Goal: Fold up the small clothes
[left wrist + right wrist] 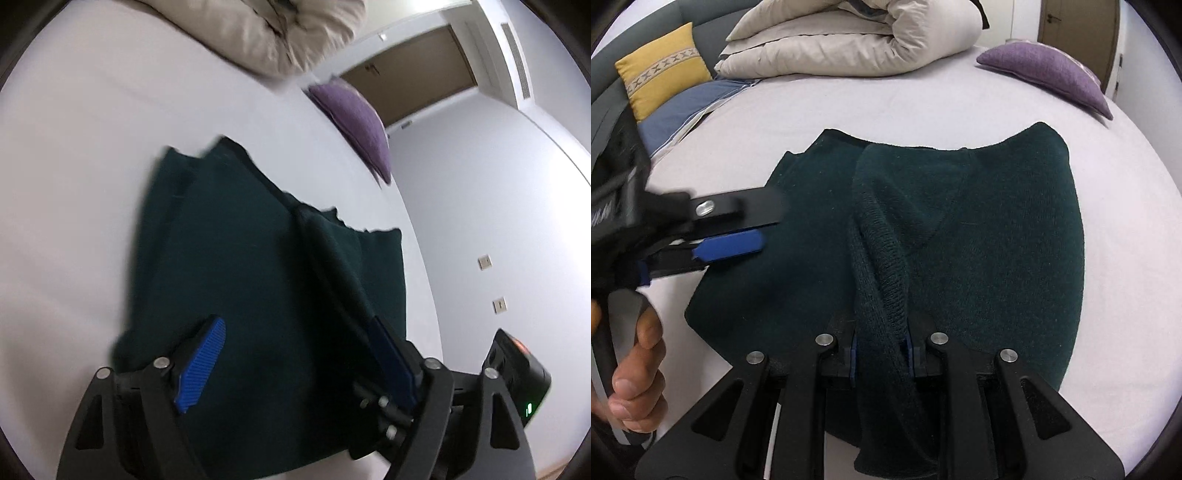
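Note:
A dark green knitted garment (979, 240) lies spread on the white bed sheet (886, 110), one ribbed edge pulled up into a ridge (886, 266). My right gripper (882, 354) is shut on that ridge at its near end, which sits between the blue pads (911, 355). My left gripper (295, 363) hovers over the garment (240, 258) near its left edge. It is open, blue pads (201, 363) wide apart with nothing pinched. In the right wrist view the left gripper (764, 225) comes in from the left, held by a hand (639, 350).
A rolled beige duvet (849, 40) lies at the far side of the bed. A purple cushion (1049, 74) sits far right, a yellow cushion (665, 70) and blue fabric (683, 107) far left. A black casing with a green light (517, 373) shows at lower right. The bed edge meets a pale wall (480, 203).

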{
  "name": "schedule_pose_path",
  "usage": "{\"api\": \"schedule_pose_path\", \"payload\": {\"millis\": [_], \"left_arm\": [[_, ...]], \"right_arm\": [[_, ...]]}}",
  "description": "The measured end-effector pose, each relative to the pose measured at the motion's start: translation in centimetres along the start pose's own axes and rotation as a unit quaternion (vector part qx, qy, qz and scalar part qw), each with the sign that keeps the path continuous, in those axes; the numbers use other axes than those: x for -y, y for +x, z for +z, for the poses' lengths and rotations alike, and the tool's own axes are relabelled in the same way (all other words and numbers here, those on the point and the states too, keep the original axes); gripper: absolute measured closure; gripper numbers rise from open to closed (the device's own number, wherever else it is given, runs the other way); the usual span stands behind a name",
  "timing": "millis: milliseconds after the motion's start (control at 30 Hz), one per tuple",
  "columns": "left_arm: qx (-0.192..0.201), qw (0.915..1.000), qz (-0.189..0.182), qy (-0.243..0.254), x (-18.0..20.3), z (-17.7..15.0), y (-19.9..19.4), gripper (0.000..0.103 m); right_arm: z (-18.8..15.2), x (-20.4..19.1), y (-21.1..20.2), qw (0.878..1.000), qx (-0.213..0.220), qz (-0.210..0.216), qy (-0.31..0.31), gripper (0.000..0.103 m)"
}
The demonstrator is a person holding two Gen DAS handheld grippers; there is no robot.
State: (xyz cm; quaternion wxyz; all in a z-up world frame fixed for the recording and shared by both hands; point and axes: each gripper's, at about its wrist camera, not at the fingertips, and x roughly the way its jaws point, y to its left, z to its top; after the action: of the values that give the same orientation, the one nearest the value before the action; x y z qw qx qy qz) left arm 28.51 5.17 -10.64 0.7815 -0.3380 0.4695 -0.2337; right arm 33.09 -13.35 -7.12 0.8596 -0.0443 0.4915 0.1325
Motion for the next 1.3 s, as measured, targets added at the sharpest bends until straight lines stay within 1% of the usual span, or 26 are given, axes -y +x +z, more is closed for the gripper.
{"api": "schedule_pose_path", "payload": {"millis": [67, 100, 133, 200, 267, 333, 367, 400, 433, 467, 500, 533, 600, 633, 733, 767, 800, 867, 933, 1000, 1033, 1100, 1167, 1300], "left_arm": [[-0.017, 0.9998, 0.008, -0.004, 0.4, 0.5, 1.2, 0.015], [-0.022, 0.9997, 0.009, -0.004, 0.5, 0.8, 1.7, 0.013], [-0.028, 0.9996, 0.007, -0.001, 0.9, 0.9, 2.0, 0.013], [-0.047, 0.9989, 0.0, 0.007, 1.8, 0.8, 2.9, 0.013], [-0.063, 0.9978, 0.011, 0.015, 2.7, 0.2, 4.1, 0.015], [-0.075, 0.9968, 0.022, 0.019, 3.3, -0.1, 5.1, 0.024], [-0.077, 0.9964, 0.027, 0.019, 3.5, -0.2, 5.5, 0.026], [-0.079, 0.9961, 0.032, 0.022, 3.8, -0.1, 5.9, 0.031], [-0.081, 0.9957, 0.037, 0.025, 4.2, -0.2, 6.1, 0.041], [-0.082, 0.9953, 0.045, 0.026, 4.4, -0.2, 6.2, 0.044], [-0.082, 0.9949, 0.051, 0.029, 4.5, -0.1, 6.2, 0.051], [-0.083, 0.9944, 0.055, 0.034, 4.7, 0.0, 6.1, 0.063], [-0.09, 0.993, 0.064, 0.04, 4.6, 0.1, 6.0, 0.076], [-0.092, 0.9931, 0.062, 0.039, 4.5, 0.1, 5.8, 0.081], [-0.093, 0.9945, 0.039, 0.027, 3.7, 0.4, 4.9, 0.087], [-0.09, 0.9952, 0.028, 0.025, 3.4, 0.6, 4.3, 0.088], [-0.087, 0.9957, 0.021, 0.025, 3.2, 0.7, 3.7, 0.09], [-0.078, 0.9965, 0.016, 0.024, 2.8, 1.1, 2.7, 0.09], [-0.069, 0.9973, 0.016, 0.022, 2.3, 1.6, 1.6, 0.09], [-0.061, 0.9978, 0.017, 0.02, 1.5, 2.1, 0.6, 0.09], [-0.057, 0.9981, 0.018, 0.017, 1.0, 2.4, 0.1, 0.09], [-0.051, 0.9984, 0.022, 0.014, 0.0, 3.0, -1.0, 0.09], [-0.043, 0.9987, 0.026, 0.014, -0.8, 3.7, -2.0, 0.09], [-0.029, 0.9987, 0.032, 0.029, -1.7, 4.4, -3.6, 0.09]], "right_arm": [[-0.3, 0.2, -0.2, 1.0, 0.0, 0.022, 0.0, 0.078], [-2.0, 0.7, -0.1, 0.999, 0.002, 0.035, 0.001, 0.073], [-2.9, 1.0, -0.4, 0.999, 0.004, 0.046, 0.0, 0.068], [-4.2, 1.3, -0.9, 0.998, 0.009, 0.056, -0.006, 0.062], [-5.7, 1.6, -1.8, 0.998, 0.013, 0.066, -0.011, 0.062], [-7.2, 1.9, -2.5, 0.997, 0.019, 0.079, -0.011, 0.062], [-7.9, 2.3, -2.9, 0.996, 0.023, 0.086, -0.007, 0.062], [-8.6, 2.8, -3.5, 0.995, 0.028, 0.092, -0.002, 0.062], [-9.3, 3.4, -3.9, 0.995, 0.033, 0.099, 0.007, 0.062], [-9.9, 4.0, -4.3, 0.994, 0.034, 0.104, 0.014, 0.062], [-10.4, 4.5, -4.5, 0.993, 0.036, 0.107, 0.02, 0.062], [-11.0, 5.1, -5.0, 0.992, 0.041, 0.113, 0.025, 0.062], [-12.1, 6.0, -6.1, 0.99, 0.049, 0.126, 0.028, 0.062], [-12.5, 6.3, -6.5, 0.989, 0.053, 0.132, 0.029, 0.062], [-13.6, 7.7, -8.2, 0.984, 0.074, 0.16, 0.04, 0.059], [-13.7, 8.4, -8.7, 0.982, 0.085, 0.16, 0.045, 0.058], [-13.9, 9.1, -9.3, 0.981, 0.099, 0.156, 0.055, 0.056], [-14.0, 10.6, -9.7, 0.981, 0.113, 0.14, 0.078, 0.055], [-14.0, 12.3, -9.1, 0.982, 0.114, 0.117, 0.099, 0.055], [-13.2, 13.2, -8.0, 0.985, 0.107, 0.083, 0.111, 0.055], [-12.5, 13.6, -7.0, 0.986, 0.103, 0.066, 0.111, 0.054], [-11.6, 13.4, -6.2, 0.988, 0.103, 0.057, 0.1, 0.054], [-10.7, 12.6, -5.4, 0.991, 0.101, 0.036, 0.079, 0.054], [-8.2, 11.2, -2.0, 0.995, 0.085, 0.017, 0.047, 0.054]]}}
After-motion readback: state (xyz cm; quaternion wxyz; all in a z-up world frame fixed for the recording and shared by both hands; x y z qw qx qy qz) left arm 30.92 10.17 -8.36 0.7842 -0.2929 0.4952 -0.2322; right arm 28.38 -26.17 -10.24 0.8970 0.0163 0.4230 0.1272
